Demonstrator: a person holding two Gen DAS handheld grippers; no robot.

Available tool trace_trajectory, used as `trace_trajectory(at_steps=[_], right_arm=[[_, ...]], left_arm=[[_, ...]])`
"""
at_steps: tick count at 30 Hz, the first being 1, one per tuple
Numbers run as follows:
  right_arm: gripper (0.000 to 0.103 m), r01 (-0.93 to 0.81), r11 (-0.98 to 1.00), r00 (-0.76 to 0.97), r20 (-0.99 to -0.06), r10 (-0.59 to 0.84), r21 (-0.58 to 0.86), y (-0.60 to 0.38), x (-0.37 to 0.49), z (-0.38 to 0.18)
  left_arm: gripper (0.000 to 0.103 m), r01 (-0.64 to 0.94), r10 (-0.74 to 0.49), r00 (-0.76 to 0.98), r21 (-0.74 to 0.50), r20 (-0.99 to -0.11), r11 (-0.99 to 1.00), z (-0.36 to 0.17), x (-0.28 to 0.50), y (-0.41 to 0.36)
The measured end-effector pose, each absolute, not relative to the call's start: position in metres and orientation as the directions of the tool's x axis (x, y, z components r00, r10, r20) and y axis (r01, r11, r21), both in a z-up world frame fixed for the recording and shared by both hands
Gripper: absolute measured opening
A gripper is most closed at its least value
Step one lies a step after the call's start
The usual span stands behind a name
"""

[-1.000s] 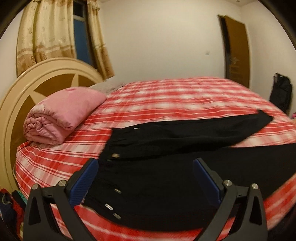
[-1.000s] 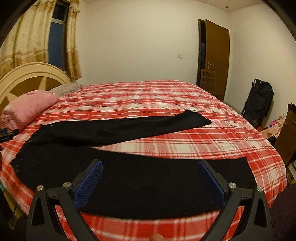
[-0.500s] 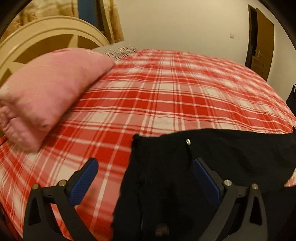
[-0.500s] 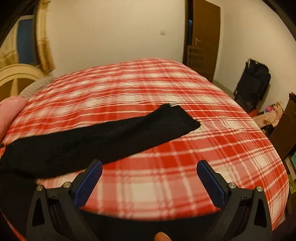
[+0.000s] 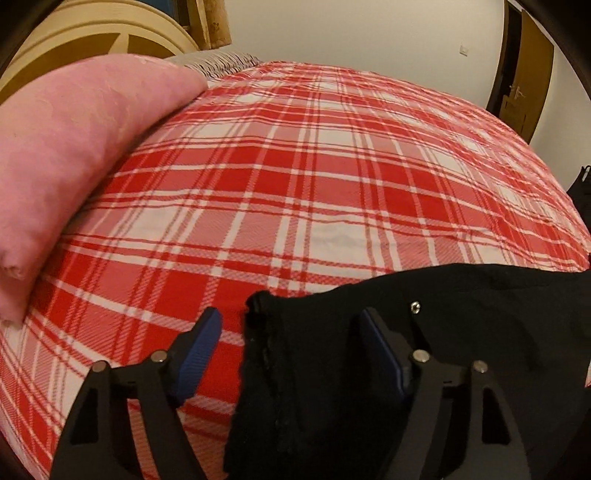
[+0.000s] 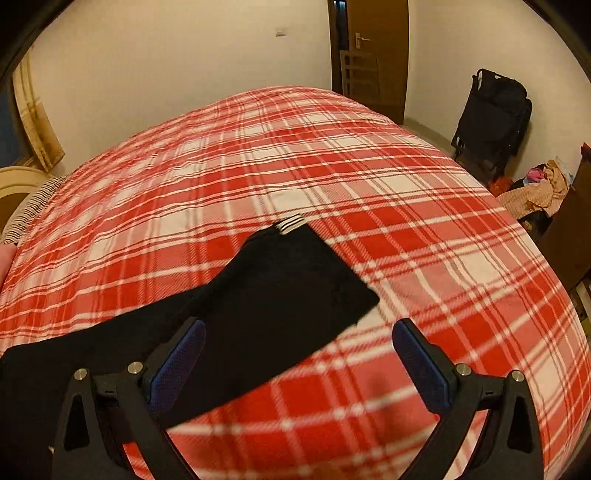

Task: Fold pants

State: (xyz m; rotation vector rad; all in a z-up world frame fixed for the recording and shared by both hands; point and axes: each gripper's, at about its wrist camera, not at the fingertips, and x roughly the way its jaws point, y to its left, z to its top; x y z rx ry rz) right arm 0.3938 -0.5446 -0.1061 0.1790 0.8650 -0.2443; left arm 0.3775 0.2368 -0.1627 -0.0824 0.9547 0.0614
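Here my left gripper point(image 5: 291, 347) sits low over the waistband end of the black pants point(image 5: 424, 332), its blue pads spread partway apart with nothing pinched between them. The corner of the waistband bunches up in the gap; the left pad point(image 5: 197, 354) is over the bare red plaid bedspread point(image 5: 295, 184), and the right pad lies over the black cloth, near a small metal snap point(image 5: 416, 307). Whether that pad touches the cloth I cannot tell. A rolled pink blanket point(image 5: 74, 147) rests on the bed well off to my left, in front of the cream headboard point(image 5: 110, 33).

My right gripper point(image 6: 297, 354) is spread wide and holds nothing. It hovers over the far leg of the pants point(image 6: 258, 306), which runs flat across the bedspread point(image 6: 332, 166) from the lower left up to its hem, where a striped white tag point(image 6: 291, 223) shows. My left pad point(image 6: 181, 358) is above the black leg and my right pad point(image 6: 421, 362) is above plaid, just past the hem corner. Beyond the bed stand a brown door point(image 6: 373, 48), a black bag point(image 6: 495, 114) against the wall, and a heap of clothes point(image 6: 535, 192) on the floor.
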Motion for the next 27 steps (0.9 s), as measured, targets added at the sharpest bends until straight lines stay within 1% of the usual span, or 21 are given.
trace_trajectory(at_steps=[1, 2, 3, 4, 6, 7, 8, 11, 15, 17, 19, 20, 21, 22, 23, 24, 25, 26, 27], right_arm=[[0.102, 0.286, 0.957, 0.62, -0.771, -0.145, 0.049, -0.548, 0.4, -0.108], [0.101, 0.285, 0.958, 0.617, -0.772, -0.152, 0.039, -0.552, 0.408, -0.109], [0.1, 0.281, 0.959, 0.611, -0.777, -0.153, 0.032, -0.555, 0.415, -0.111], [0.099, 0.279, 0.96, 0.608, -0.779, -0.153, 0.029, -0.558, 0.42, -0.112], [0.095, 0.277, 0.961, 0.599, -0.786, -0.153, 0.024, -0.567, 0.438, -0.115], [0.094, 0.273, 0.961, 0.598, -0.788, -0.148, 0.027, -0.571, 0.446, -0.118], [0.094, 0.268, 0.963, 0.595, -0.791, -0.14, 0.031, -0.574, 0.453, -0.119], [0.094, 0.257, 0.966, 0.591, -0.795, -0.138, 0.023, -0.58, 0.478, -0.125], [0.094, 0.247, 0.968, 0.579, -0.807, -0.114, 0.04, -0.588, 0.507, -0.135], [0.094, 0.248, 0.968, 0.568, -0.815, -0.11, 0.042, -0.591, 0.521, -0.142], [0.094, 0.254, 0.966, 0.552, -0.828, -0.099, 0.054, -0.595, 0.532, -0.15], [0.092, 0.253, 0.964, 0.53, -0.845, -0.07, 0.079, -0.598, 0.538, -0.157], [0.078, 0.242, 0.964, 0.51, -0.86, -0.032, 0.107, -0.599, 0.541, -0.164], [0.075, 0.226, 0.971, 0.501, -0.864, -0.042, 0.083, -0.595, 0.542, -0.166], [0.061, 0.198, 0.978, 0.508, -0.86, -0.044, 0.067, -0.591, 0.541, -0.165], [0.032, 0.164, 0.982, 0.518, -0.855, -0.004, 0.095, -0.589, 0.538, -0.162], [0.023, 0.136, 0.984, 0.526, -0.85, 0.029, 0.118, -0.586, 0.533, -0.158], [0.006, 0.131, 0.988, 0.533, -0.846, 0.001, 0.084, -0.583, 0.53, -0.154], [0.006, 0.121, 0.991, 0.538, -0.843, -0.023, 0.051, -0.579, 0.523, -0.148]], left_arm=[[0.073, -0.074, -0.012, 0.577, -0.067, -0.816, 0.995, -0.163, 0.378, 0.236], [0.062, -0.06, -0.032, 0.574, -0.081, -0.818, 0.995, -0.164, 0.381, 0.236], [0.059, -0.047, -0.047, 0.569, -0.09, -0.821, 0.995, -0.165, 0.383, 0.234], [0.058, -0.042, -0.036, 0.568, -0.072, -0.822, 0.997, -0.165, 0.384, 0.231], [0.051, -0.018, -0.036, 0.573, -0.057, -0.819, 0.998, -0.165, 0.384, 0.227], [0.043, -0.01, -0.036, 0.577, -0.051, -0.816, 0.999, -0.164, 0.384, 0.226], [0.04, -0.013, -0.031, 0.578, -0.047, -0.815, 0.999, -0.163, 0.384, 0.227], [0.039, -0.022, -0.055, 0.574, -0.083, -0.817, 0.996, -0.162, 0.385, 0.234], [0.042, -0.025, -0.045, 0.576, -0.072, -0.817, 0.997, -0.164, 0.386, 0.234], [0.049, -0.026, -0.016, 0.576, -0.037, -0.817, 0.999, -0.163, 0.388, 0.231], [0.053, -0.015, 0.001, 0.578, -0.009, -0.816, 1.0, -0.162, 0.389, 0.227], [0.055, -0.004, 0.009, 0.575, 0.008, -0.818, 1.0, -0.163, 0.39, 0.224], [0.056, 0.008, 0.016, 0.575, 0.025, -0.818, 1.0, -0.163, 0.392, 0.221], [0.057, 0.022, 0.028, 0.569, 0.05, -0.822, 0.999, -0.164, 0.394, 0.216], [0.059, 0.031, 0.039, 0.564, 0.069, -0.825, 0.997, -0.165, 0.395, 0.213], [0.058, 0.039, 0.05, 0.559, 0.086, -0.828, 0.996, -0.166, 0.397, 0.21], [0.058, 0.046, 0.061, 0.558, 0.105, -0.827, 0.993, -0.167, 0.397, 0.208], [0.054, 0.056, 0.063, 0.557, 0.113, -0.828, 0.992, -0.167, 0.398, 0.206], [0.045, 0.062, 0.056, 0.554, 0.108, -0.831, 0.992, -0.166, 0.397, 0.206]])
